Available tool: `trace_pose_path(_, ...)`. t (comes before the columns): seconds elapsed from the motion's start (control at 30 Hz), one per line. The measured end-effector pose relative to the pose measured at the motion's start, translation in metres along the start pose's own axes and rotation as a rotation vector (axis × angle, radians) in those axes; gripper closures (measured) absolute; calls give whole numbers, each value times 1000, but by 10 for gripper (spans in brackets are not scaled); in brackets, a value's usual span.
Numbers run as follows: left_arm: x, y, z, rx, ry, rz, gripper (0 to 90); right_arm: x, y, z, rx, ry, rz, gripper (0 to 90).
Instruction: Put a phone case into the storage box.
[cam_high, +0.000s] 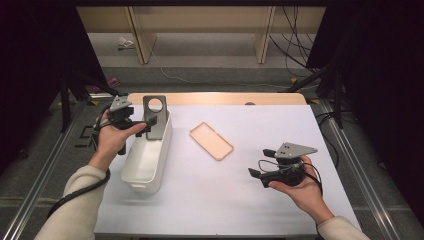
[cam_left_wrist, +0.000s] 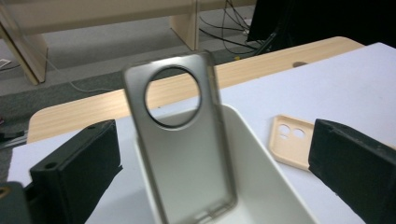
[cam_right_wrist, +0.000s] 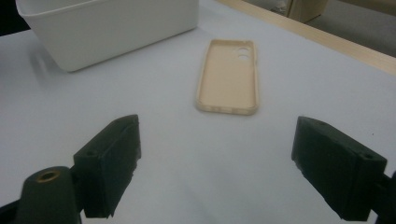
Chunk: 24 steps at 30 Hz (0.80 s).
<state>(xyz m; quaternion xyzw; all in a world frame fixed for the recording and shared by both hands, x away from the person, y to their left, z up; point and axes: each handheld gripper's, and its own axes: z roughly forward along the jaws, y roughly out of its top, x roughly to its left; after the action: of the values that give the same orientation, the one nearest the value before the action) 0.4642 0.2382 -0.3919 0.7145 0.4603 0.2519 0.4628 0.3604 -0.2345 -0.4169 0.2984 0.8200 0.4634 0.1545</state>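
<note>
Left claw (cam_high: 142, 122) is spread wide, nothing between the pads. Grey phone case (cam_high: 155, 116) stands upright just ahead of it, leaning on the far end wall of the white bin (cam_high: 150, 165), bottom edge down inside the bin. In the left claw view the case sits centred between the two jaws but clear of both, so it looks released, not gripped. That one reads as done.

Right claw (cam_high: 260, 162) is also wide apart and empty, and you hold it low over the worktop (cam_high: 280, 125).

What's left, as I read it: the beige phone case (cam_high: 211, 141), lying flat and open side up on the worktop.

- From the right claw: straight ahead, a clear gap of bare worktop between, nothing in the way.
- From the left claw: off to its right, past the bin's rim. You'd have to go round the bin.
- Long axis: in the right claw view (cam_right_wrist: 229, 77) it runs almost straight away from the claw, camera holes at the far end, near end tipped slightly to one side.

So the right hand looks better placed. With the jaws as they stand now they'd straddle the short width, which is what you want. Case lies flat and thin, so come in low and catch the side walls; expect it to skid if one pad lands first.
</note>
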Motion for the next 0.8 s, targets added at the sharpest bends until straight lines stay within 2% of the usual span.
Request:
trace_pose_path(0.13, -13, -6, -10, 11, -7, 22, 18, 0, 0, 0, 1, 0, 2, 165)
trace_pose_path(0.4, -42, -20, -31, -14, -68, 45, 25, -1, 1, 1, 1, 1, 4, 166)
trace_pose_path(0.6, -63, -35, -47, -45, -111, 37, 49, -2, 2, 2, -2, 1, 11, 165)
trace_pose_path(0.8, -80, -51, -60, -50, -127, 89, 51, -3, 3, 4, -6, 3, 9, 166)
